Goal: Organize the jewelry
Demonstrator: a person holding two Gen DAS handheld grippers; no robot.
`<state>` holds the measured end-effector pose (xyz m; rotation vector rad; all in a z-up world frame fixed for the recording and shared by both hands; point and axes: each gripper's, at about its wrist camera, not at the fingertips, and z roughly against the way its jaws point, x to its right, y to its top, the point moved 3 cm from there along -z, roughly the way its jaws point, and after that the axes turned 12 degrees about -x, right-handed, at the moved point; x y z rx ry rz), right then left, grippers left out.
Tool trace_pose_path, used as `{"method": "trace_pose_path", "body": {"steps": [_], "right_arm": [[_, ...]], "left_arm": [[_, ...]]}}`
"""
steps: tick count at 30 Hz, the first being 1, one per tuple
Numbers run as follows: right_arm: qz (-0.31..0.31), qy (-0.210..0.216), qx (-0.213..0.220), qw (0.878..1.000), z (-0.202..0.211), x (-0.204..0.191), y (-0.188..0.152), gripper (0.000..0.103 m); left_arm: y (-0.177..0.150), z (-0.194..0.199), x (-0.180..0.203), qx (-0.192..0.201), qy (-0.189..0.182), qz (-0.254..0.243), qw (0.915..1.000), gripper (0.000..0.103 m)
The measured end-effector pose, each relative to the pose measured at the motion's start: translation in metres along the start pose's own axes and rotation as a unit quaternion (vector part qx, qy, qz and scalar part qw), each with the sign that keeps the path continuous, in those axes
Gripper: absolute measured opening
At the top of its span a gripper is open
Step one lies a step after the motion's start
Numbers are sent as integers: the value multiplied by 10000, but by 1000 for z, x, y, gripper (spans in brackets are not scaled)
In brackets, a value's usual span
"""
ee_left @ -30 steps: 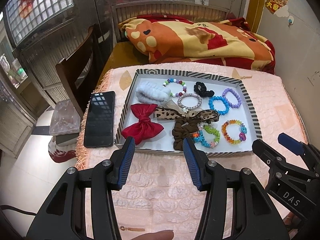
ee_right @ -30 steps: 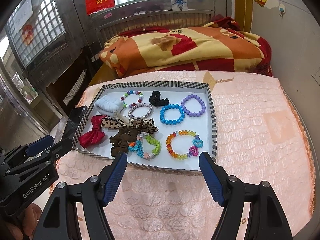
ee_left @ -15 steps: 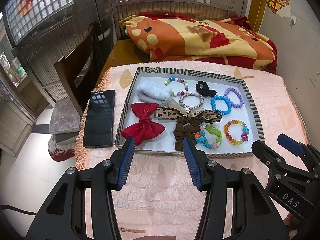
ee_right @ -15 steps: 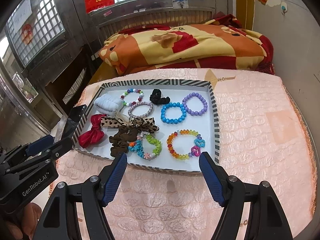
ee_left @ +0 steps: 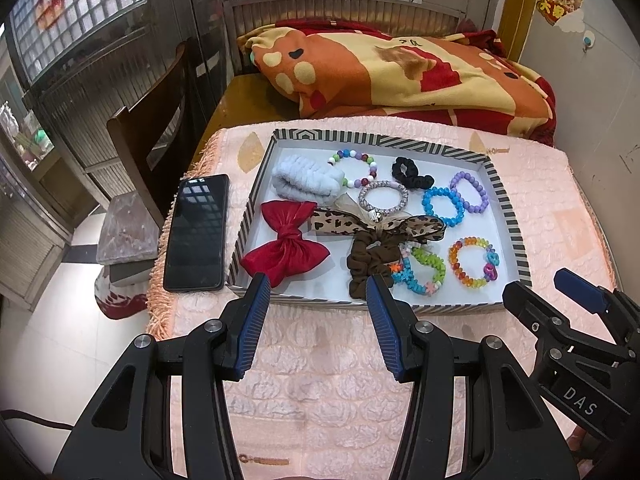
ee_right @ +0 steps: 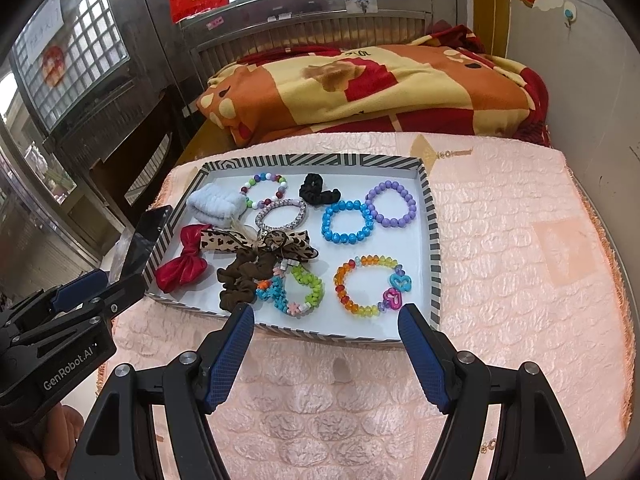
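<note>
I am holding my left gripper (ee_left: pixel 318 294) and my right gripper (ee_right: pixel 326 322) apart and empty over bare pink quilted cloth (ee_right: pixel 520 264), just short of the striped-rimmed white tray (ee_right: pixel 435 240). A black phone (ee_left: pixel 198 232) is lying beside the tray's left rim. Inside I am counting six beaded bracelets, two bows, two scrunchies (brown one (ee_left: pixel 366 260) overlapping a bracelet) and one white fluffy band (ee_left: pixel 304 180). Open cloth is lying right of the tray.
</note>
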<state>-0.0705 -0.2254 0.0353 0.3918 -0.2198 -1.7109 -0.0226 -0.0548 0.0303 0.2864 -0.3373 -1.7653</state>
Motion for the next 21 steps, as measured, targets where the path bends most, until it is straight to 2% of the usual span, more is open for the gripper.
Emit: {"method": "trace_pose_path", "body": {"steps": [17,21], "right_arm": [[61,42,-22,10000,-6,-2,2,72],[-16,-50,42,10000,-6,17,2,72]], "left_arm": [[-1,-3,-3,50,56,-32,10000,50],[-2,-5,-5,107,90,-53,9999,50]]}}
